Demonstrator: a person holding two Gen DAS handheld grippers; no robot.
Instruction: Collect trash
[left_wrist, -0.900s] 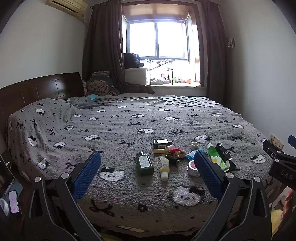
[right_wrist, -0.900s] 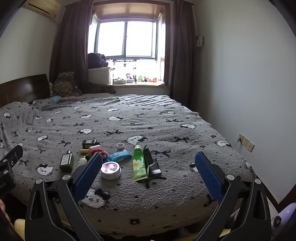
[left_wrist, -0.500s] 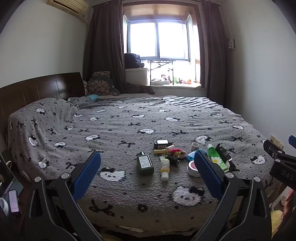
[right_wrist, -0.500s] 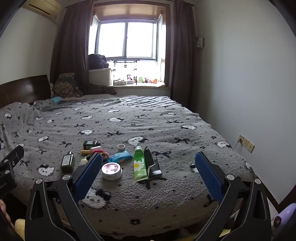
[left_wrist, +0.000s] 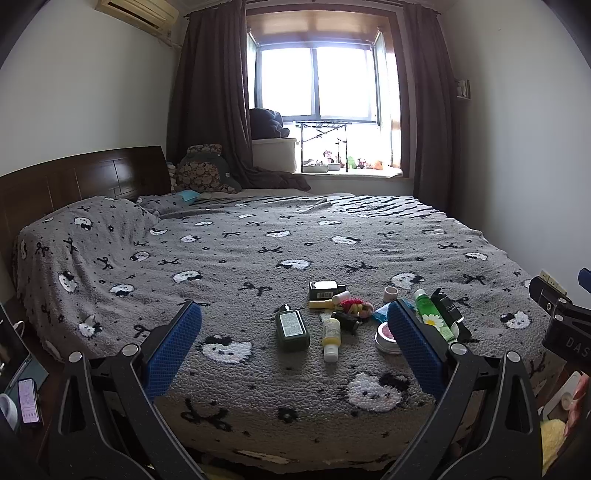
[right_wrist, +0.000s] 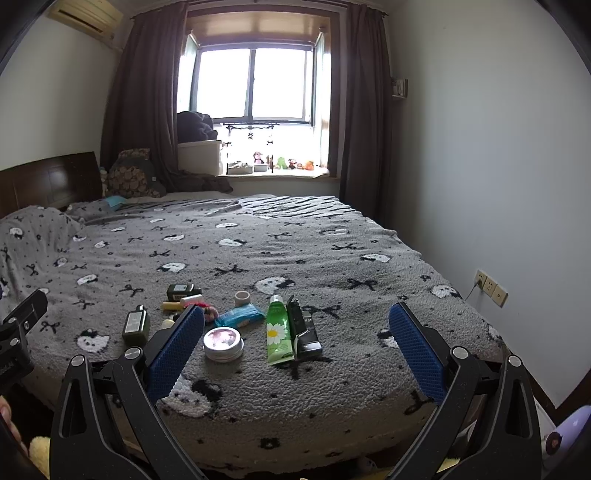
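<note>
Several small items lie clustered near the foot of the bed (left_wrist: 258, 373): a dark green bottle (left_wrist: 291, 329), a small yellow bottle (left_wrist: 331, 334), a round tin (right_wrist: 223, 343), a green tube with a daisy (right_wrist: 277, 329), a black box (right_wrist: 303, 328), a blue packet (right_wrist: 240, 316) and a small white cup (right_wrist: 242, 297). My left gripper (left_wrist: 293, 345) hangs open before the bed's near edge, nothing between its blue pads. My right gripper (right_wrist: 295, 345) is also open and empty, with the tin, tube and box lying ahead between its fingers.
The bed's grey cat-print blanket (right_wrist: 295, 243) fills the room up to the window sill (right_wrist: 277, 173). A wooden headboard (left_wrist: 81, 181) is at left, a wall with sockets (right_wrist: 491, 288) at right. A phone (left_wrist: 27, 400) lies low left beside the bed.
Both views have shifted very slightly; the items sit a touch nearer the grippers. Nothing was grasped or moved.
</note>
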